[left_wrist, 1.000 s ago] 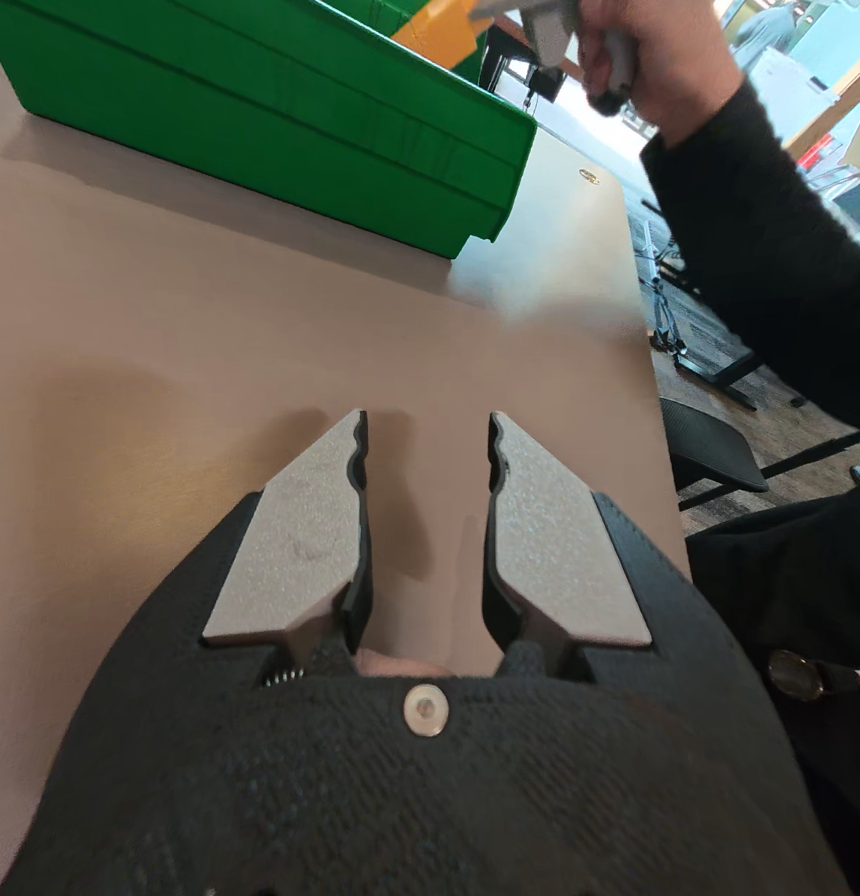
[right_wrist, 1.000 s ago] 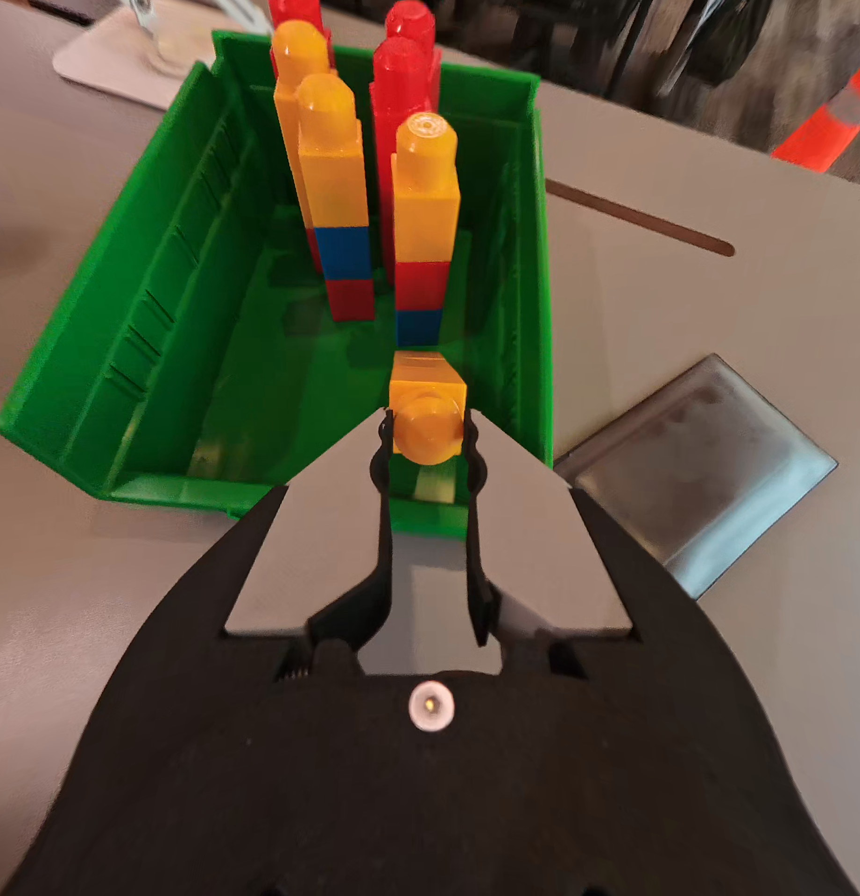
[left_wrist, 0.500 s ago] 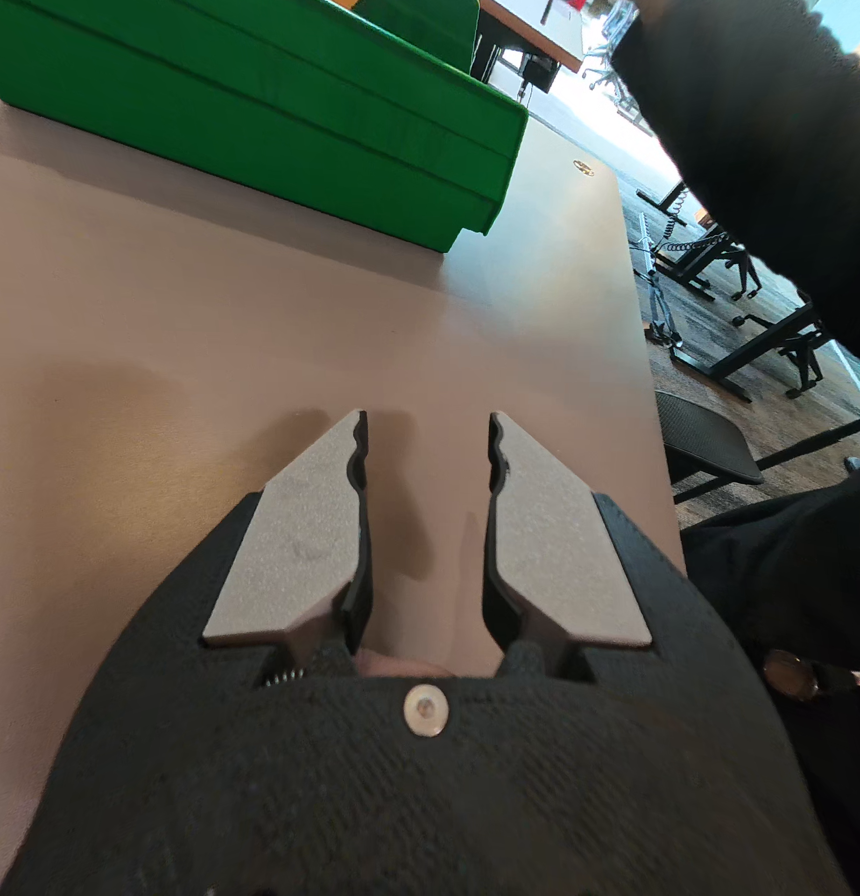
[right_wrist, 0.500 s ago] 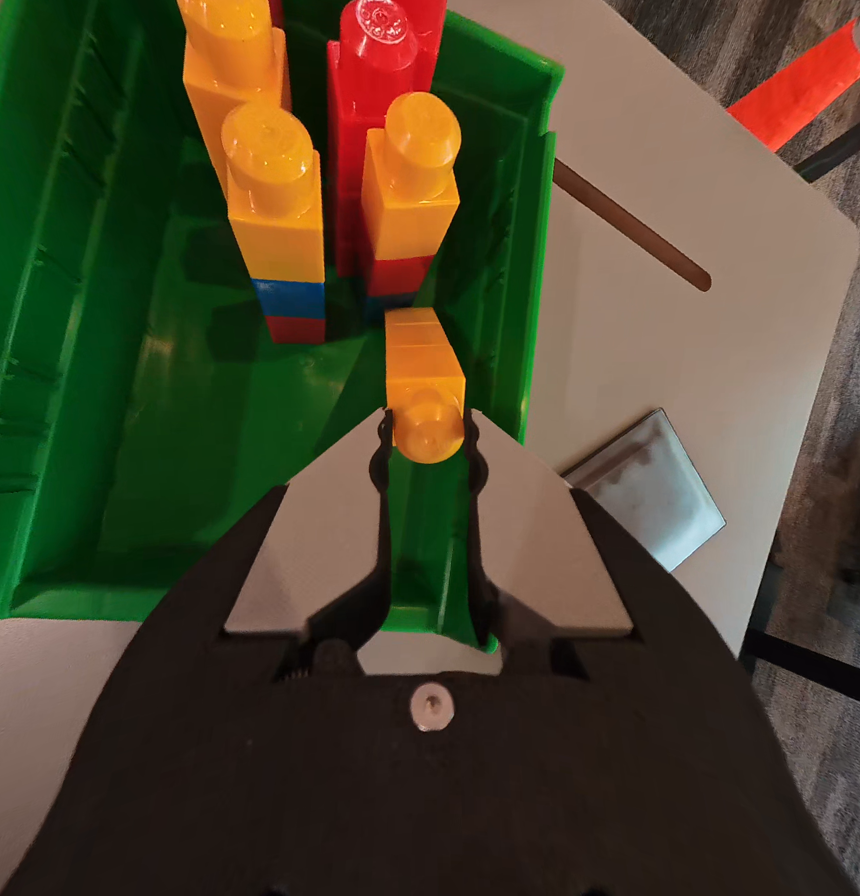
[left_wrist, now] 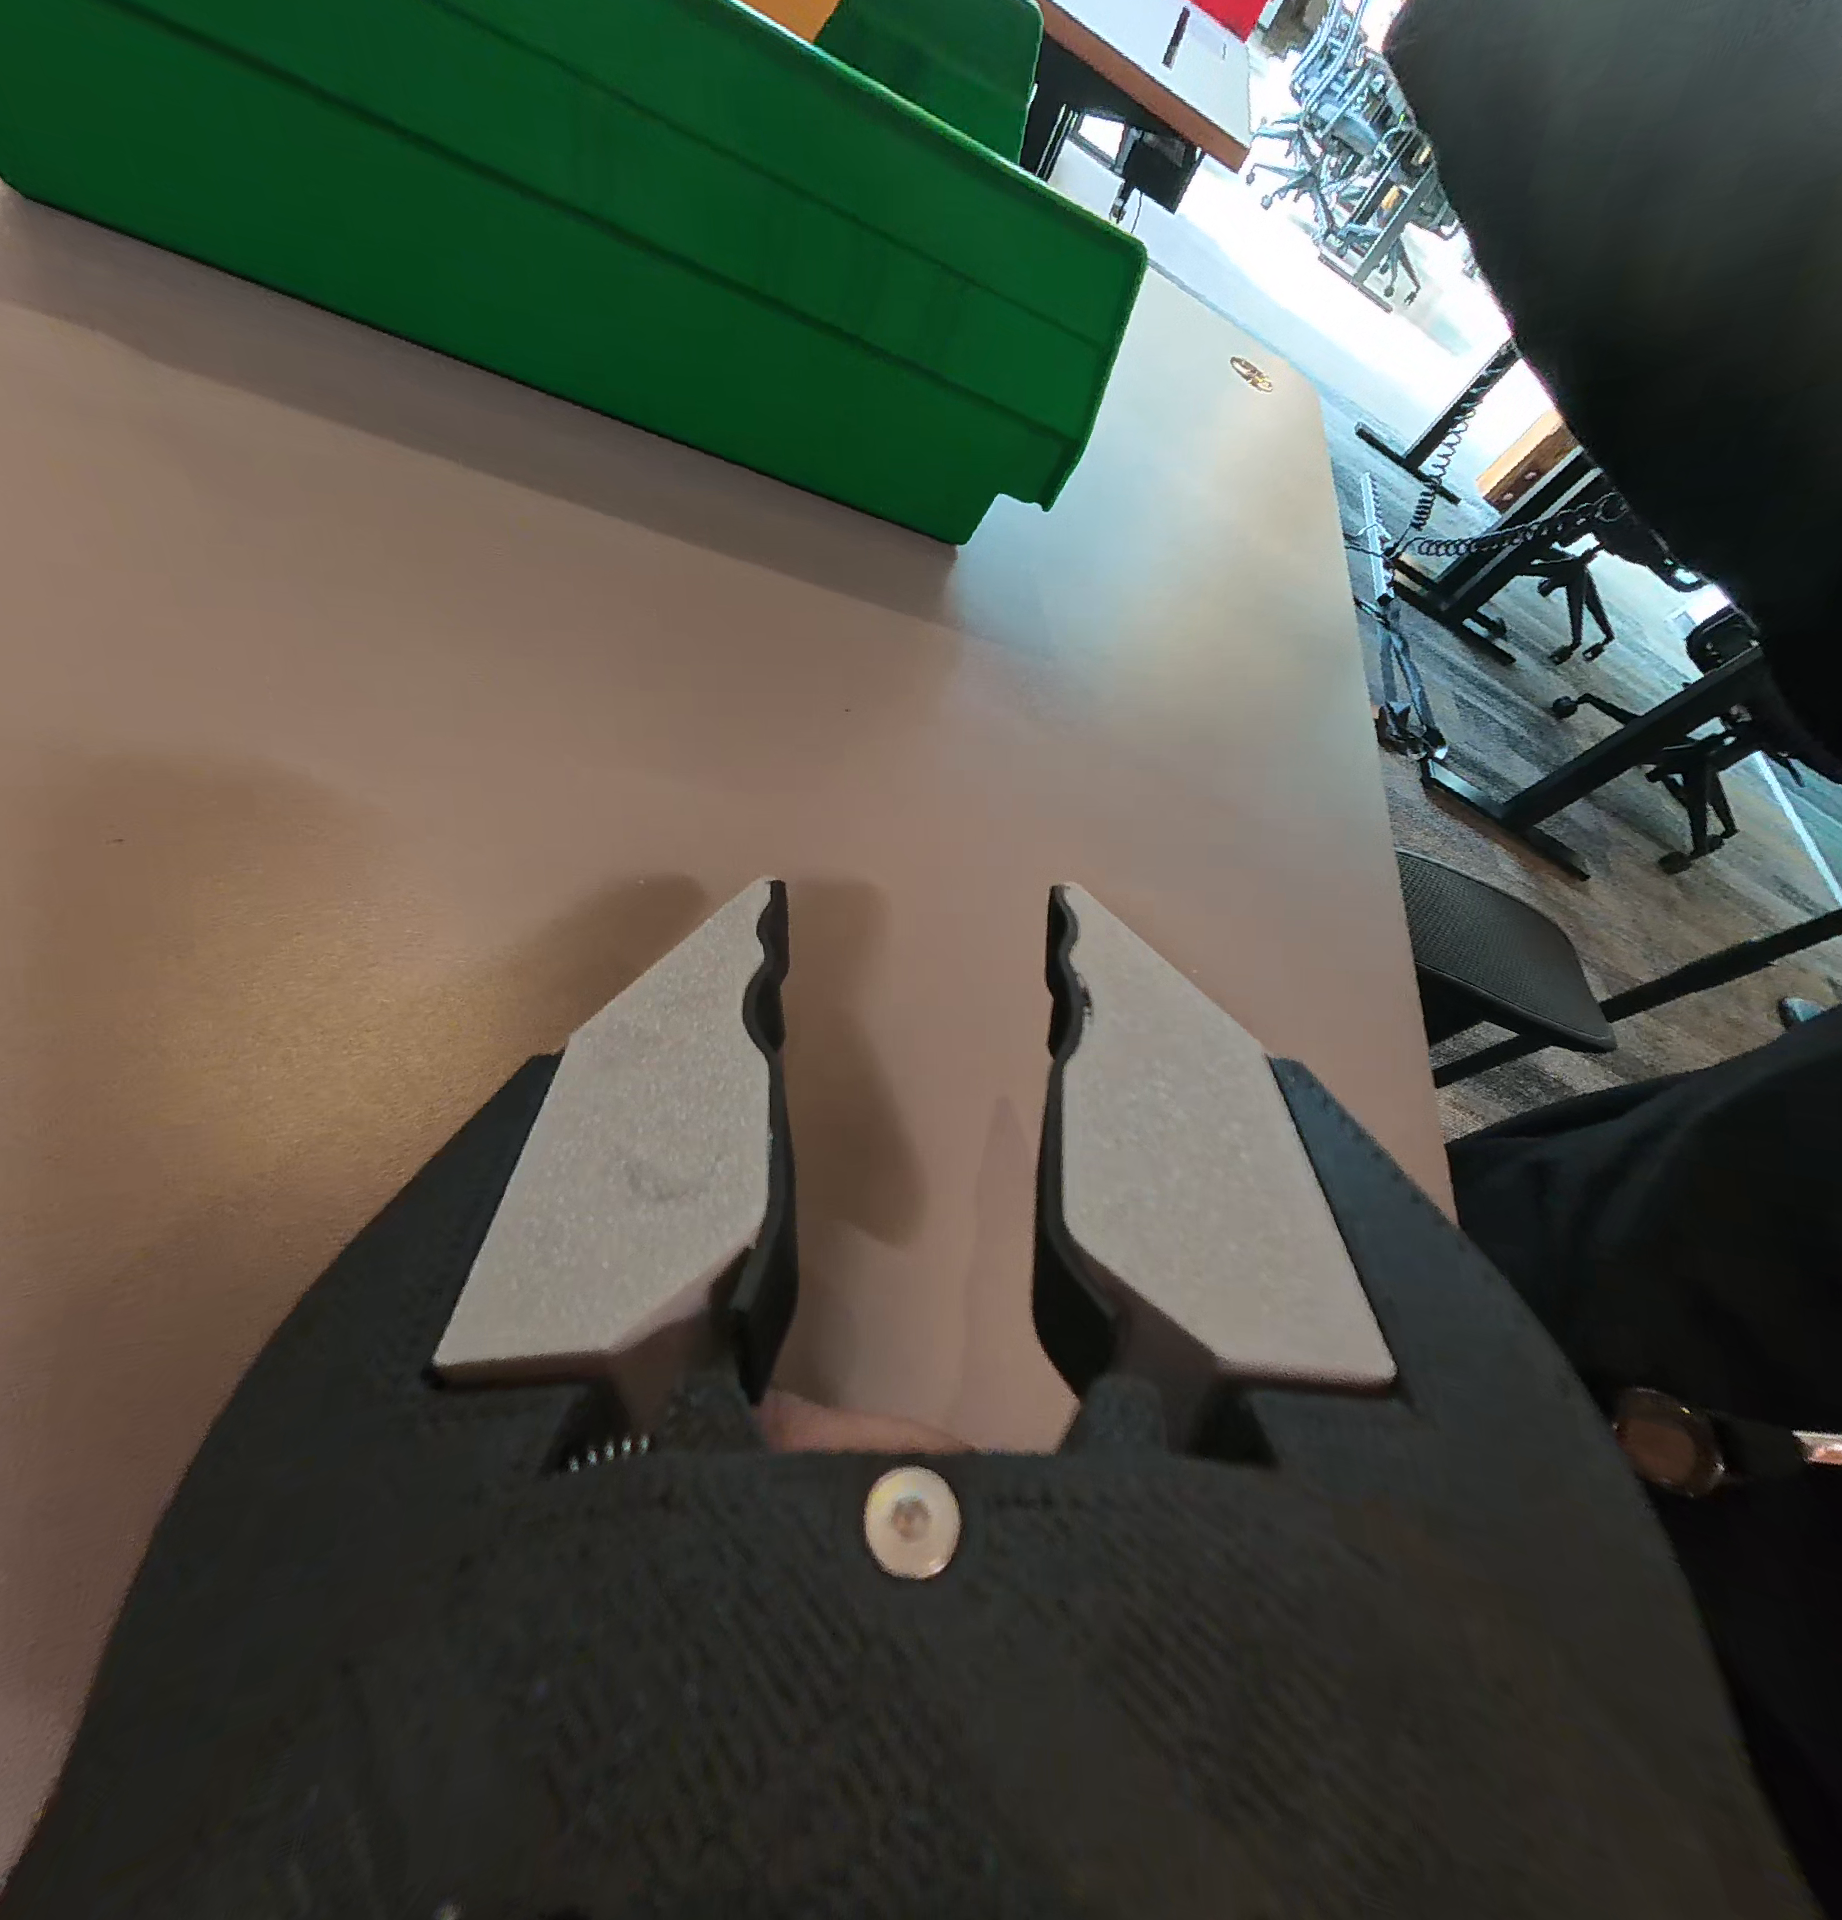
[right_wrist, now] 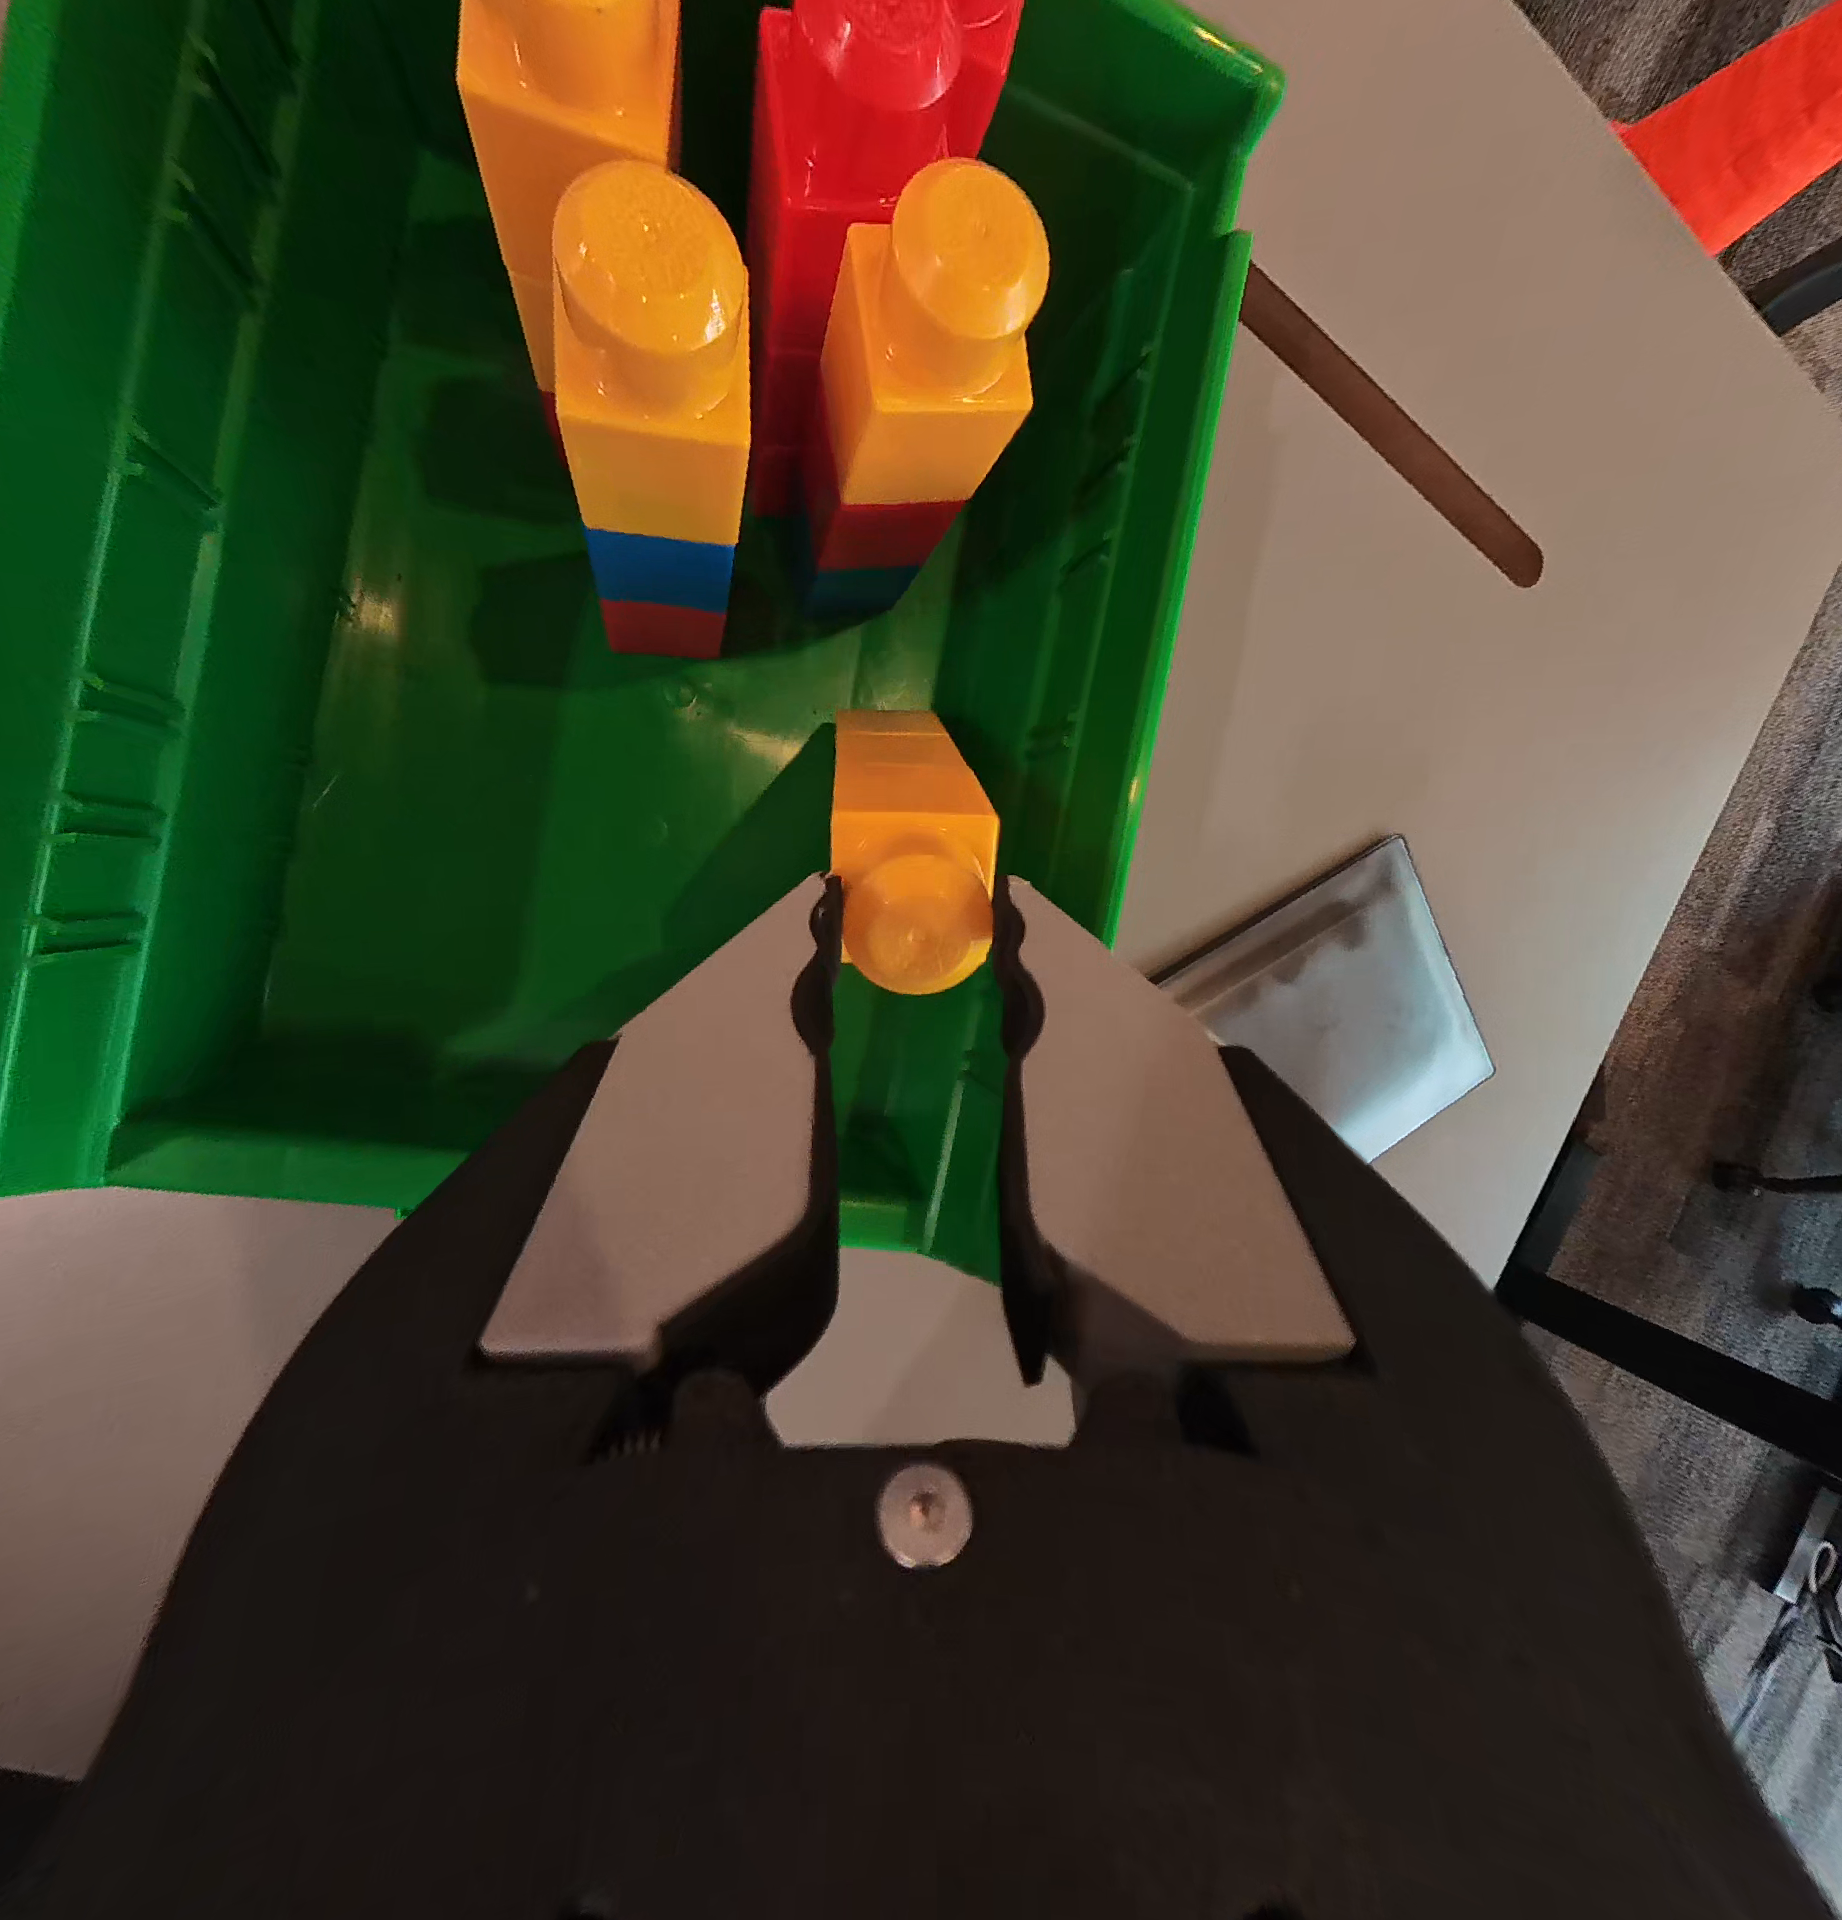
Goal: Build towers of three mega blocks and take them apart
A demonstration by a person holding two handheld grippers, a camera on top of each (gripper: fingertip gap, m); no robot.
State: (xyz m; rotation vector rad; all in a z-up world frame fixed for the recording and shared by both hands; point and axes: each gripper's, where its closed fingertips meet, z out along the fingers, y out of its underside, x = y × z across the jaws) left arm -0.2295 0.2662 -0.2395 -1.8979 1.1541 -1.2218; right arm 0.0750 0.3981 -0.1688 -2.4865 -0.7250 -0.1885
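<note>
Pinching an orange block [right_wrist: 912, 821] by its round stud, the right gripper [right_wrist: 915, 914] points down into the green bin [right_wrist: 169, 644], the block hanging from its fingertips near the bin's right wall. Beyond it stand two towers, one orange over blue over red [right_wrist: 652, 416], the other orange over red over blue [right_wrist: 922, 384], with taller orange and red stacks behind. Off to the side, the left gripper [left_wrist: 917, 914] hovers low over the bare table [left_wrist: 377, 675], jaws parted and holding nothing, the bin's outer wall [left_wrist: 584, 239] well ahead of it.
</note>
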